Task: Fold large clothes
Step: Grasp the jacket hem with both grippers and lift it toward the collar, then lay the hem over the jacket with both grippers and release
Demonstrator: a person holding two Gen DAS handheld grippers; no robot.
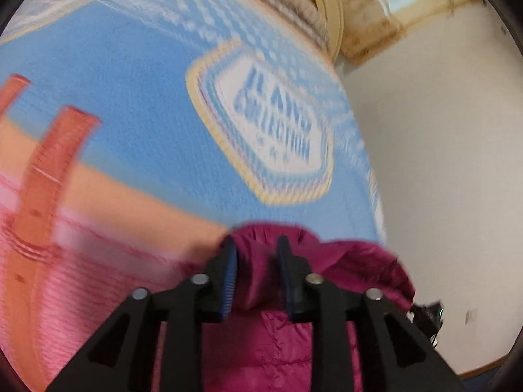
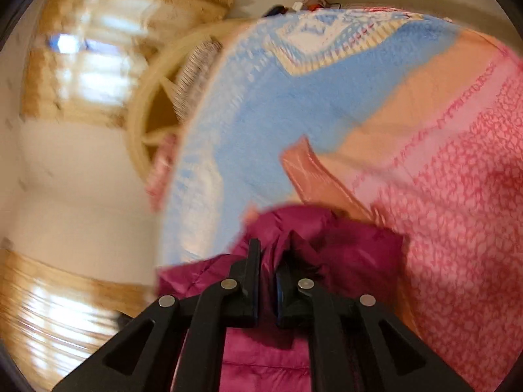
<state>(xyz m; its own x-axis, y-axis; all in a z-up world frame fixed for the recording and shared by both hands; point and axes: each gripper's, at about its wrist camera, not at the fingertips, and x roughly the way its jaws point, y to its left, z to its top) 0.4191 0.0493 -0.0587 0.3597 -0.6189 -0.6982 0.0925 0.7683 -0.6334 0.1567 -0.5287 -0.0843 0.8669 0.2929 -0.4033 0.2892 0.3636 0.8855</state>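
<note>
left wrist: left gripper (image 1: 256,254) jaws apart around magenta jacket (image 1: 278,336) fold | right gripper (image 2: 273,258) clamped on jacket (blurry) | both over blanket (image 1: 130,98)

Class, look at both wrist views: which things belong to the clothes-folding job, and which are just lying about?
Part of the job:
magenta puffer jacket
left hand-held gripper
right hand-held gripper

Just lying about:
blue, peach and pink blanket
orange straps
cream wicker chair
</note>
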